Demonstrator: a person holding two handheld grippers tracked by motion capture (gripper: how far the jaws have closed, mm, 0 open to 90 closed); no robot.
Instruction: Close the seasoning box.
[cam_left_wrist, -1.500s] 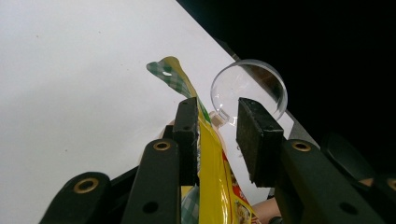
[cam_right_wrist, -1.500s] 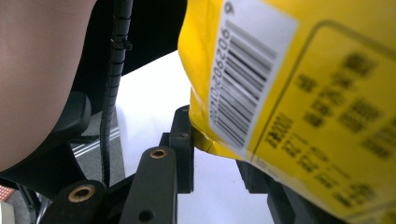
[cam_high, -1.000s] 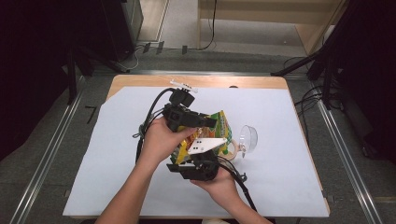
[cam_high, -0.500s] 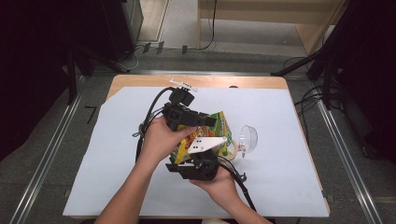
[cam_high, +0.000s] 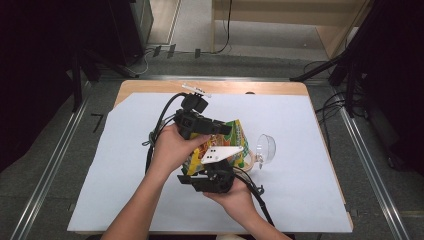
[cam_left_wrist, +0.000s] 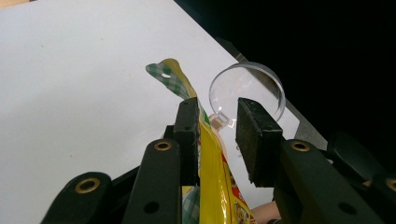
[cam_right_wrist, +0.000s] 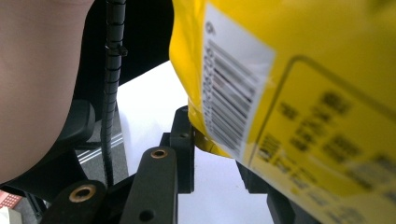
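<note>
- The left claw (cam_left_wrist: 217, 107) is staying exactly where it was a second ago. It is standing partly open around the top of the yellow plastic snack pouch with a green checked seal (cam_left_wrist: 210, 149). One jaw is lying against the film and the other pad is standing clear of it, so it is not pinching.
- The pouch is hanging between the two claws above the white-covered worktop (cam_high: 125, 165). It has not shifted over the last second, and its sealed top is pointing towards the bowl.
- The right claw (cam_right_wrist: 210, 144) is also keeping still under the pouch's bottom corner. Its near jaw is touching the barcode side, while the far jaw is hiding behind the pouch, so I cannot tell whether it is gripping.
- The clear round plastic bowl (cam_left_wrist: 247, 88) is lying tipped on its side just beyond the pouch, still empty.
- With nothing moving, I am judging this a pause before opening or pouring; the left claw is needing a firmer hold first.
</note>
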